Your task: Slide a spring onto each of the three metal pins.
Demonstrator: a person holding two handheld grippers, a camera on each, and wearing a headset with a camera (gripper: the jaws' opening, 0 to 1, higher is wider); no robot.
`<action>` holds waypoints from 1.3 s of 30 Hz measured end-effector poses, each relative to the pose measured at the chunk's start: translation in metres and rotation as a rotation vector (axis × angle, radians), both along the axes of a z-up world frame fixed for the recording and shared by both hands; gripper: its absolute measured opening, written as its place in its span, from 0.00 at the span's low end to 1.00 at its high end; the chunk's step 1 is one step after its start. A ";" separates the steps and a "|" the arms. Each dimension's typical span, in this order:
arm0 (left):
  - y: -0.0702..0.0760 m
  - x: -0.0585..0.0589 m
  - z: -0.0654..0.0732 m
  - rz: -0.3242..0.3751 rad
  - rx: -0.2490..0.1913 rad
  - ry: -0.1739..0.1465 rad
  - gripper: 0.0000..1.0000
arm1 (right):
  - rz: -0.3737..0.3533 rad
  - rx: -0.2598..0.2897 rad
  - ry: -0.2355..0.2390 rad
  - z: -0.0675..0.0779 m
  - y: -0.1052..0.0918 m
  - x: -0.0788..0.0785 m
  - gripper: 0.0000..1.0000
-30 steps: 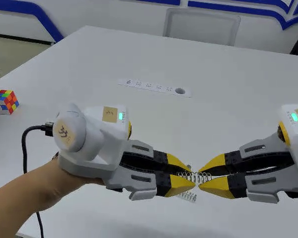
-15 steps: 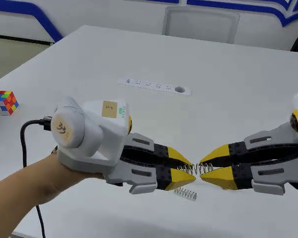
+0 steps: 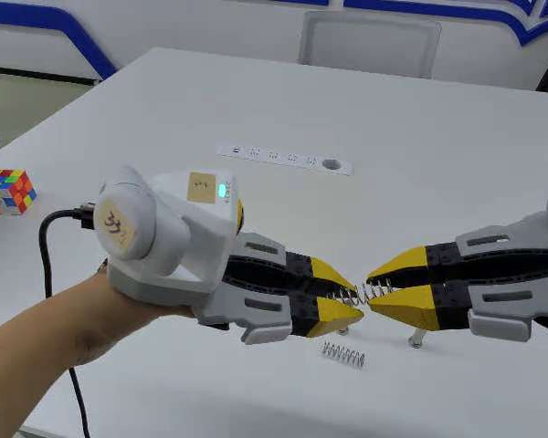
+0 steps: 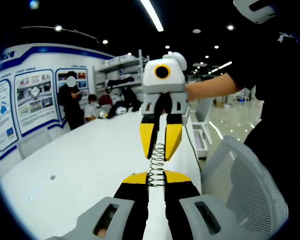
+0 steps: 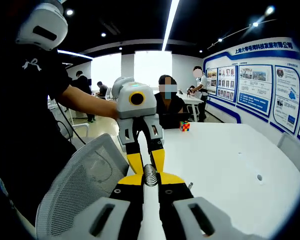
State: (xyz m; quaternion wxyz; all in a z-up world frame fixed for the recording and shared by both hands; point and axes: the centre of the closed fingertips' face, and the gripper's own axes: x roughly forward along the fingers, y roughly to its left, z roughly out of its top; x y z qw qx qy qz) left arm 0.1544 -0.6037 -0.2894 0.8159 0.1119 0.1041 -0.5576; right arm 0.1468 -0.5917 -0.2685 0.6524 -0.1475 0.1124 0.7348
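The spring (image 3: 363, 293) hung above the tabletop (image 3: 164, 119), its ends pinched in the near-shut jaws of the left gripper (image 3: 347, 303) and right gripper (image 3: 376, 290); light and easily buckled, it seemed best held by its end coils; any pin inside was indistinct.

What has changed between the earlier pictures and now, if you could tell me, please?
The left gripper and right gripper rose a little above the table, carrying the spring gripped between their tips. A pin standing under the right gripper is now uncovered. Both still hold the spring tip to tip, and the loose spring on the table has not moved.
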 end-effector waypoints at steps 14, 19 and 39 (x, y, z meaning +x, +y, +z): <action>-0.005 -0.001 0.008 -0.004 -0.022 -0.003 0.10 | -0.013 0.091 0.034 0.026 0.015 -0.005 0.11; -0.007 0.000 0.009 0.002 -0.040 0.029 0.11 | -0.028 0.097 0.046 0.029 0.015 -0.002 0.11; 0.021 0.018 0.006 0.128 -0.091 0.086 0.33 | -0.129 0.060 -0.015 0.031 -0.006 0.035 0.10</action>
